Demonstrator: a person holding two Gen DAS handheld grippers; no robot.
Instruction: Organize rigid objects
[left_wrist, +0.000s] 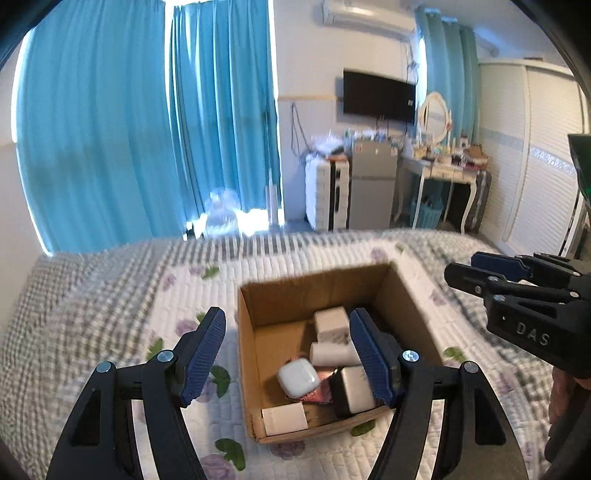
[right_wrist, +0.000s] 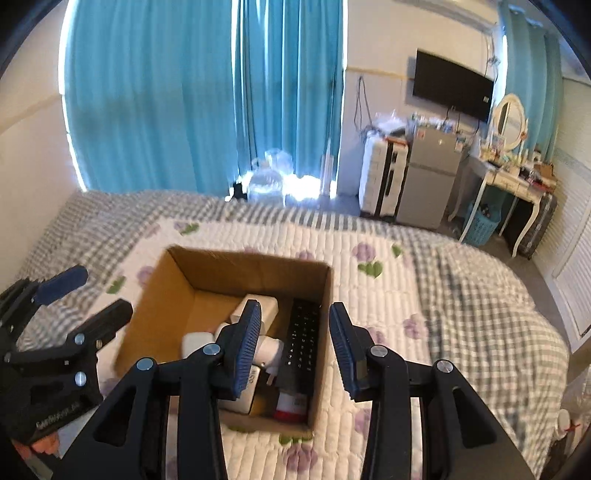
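Note:
An open cardboard box sits on the quilted bed; it also shows in the right wrist view. Inside lie a white earbud case, white blocks, a white card, a red packet and a black remote. My left gripper hovers open and empty over the box's near left side. My right gripper hovers open and empty over the box's right side. Each gripper shows in the other's view: the right one and the left one.
The bed has a floral and checked quilt. Blue curtains hang behind. A small fridge, a dressing table with clutter, a wall television and a blue basket stand beyond the bed's far side.

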